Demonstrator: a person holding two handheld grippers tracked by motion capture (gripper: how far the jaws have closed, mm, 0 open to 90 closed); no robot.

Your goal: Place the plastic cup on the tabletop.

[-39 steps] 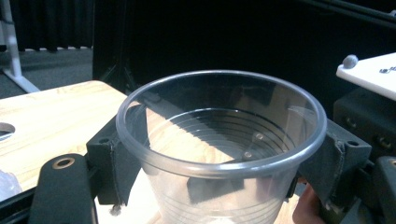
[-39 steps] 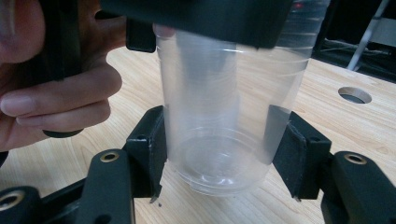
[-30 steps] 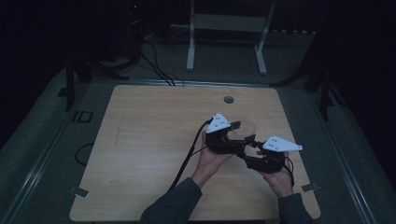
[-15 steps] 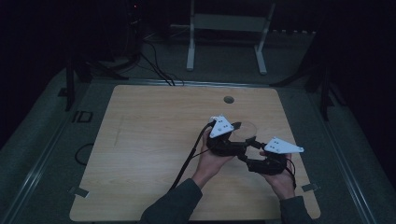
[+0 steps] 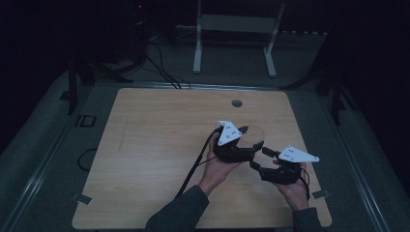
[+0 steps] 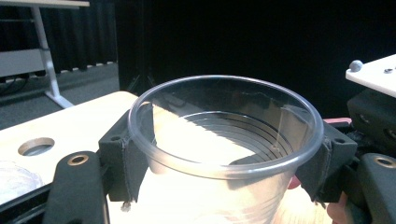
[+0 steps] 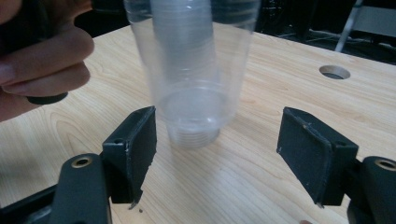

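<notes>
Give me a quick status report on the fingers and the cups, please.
Left gripper shut on clear cup stack, held above table. Right gripper just opened, fingers clear of stack. Nothing in the way.

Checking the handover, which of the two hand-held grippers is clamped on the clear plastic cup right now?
The left hand-held gripper: its pads press the clear plastic cup just under the rim. The right hand-held gripper has just opened, pads clear of it.

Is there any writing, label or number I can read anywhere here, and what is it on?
"ID": pale letters on the dark grey floor mat left of the light wooden table; only a tentative reading, as it is dim.
Clear plastic cup: no print to be seen.
White three-cornered plates: no lettering legible.
</notes>
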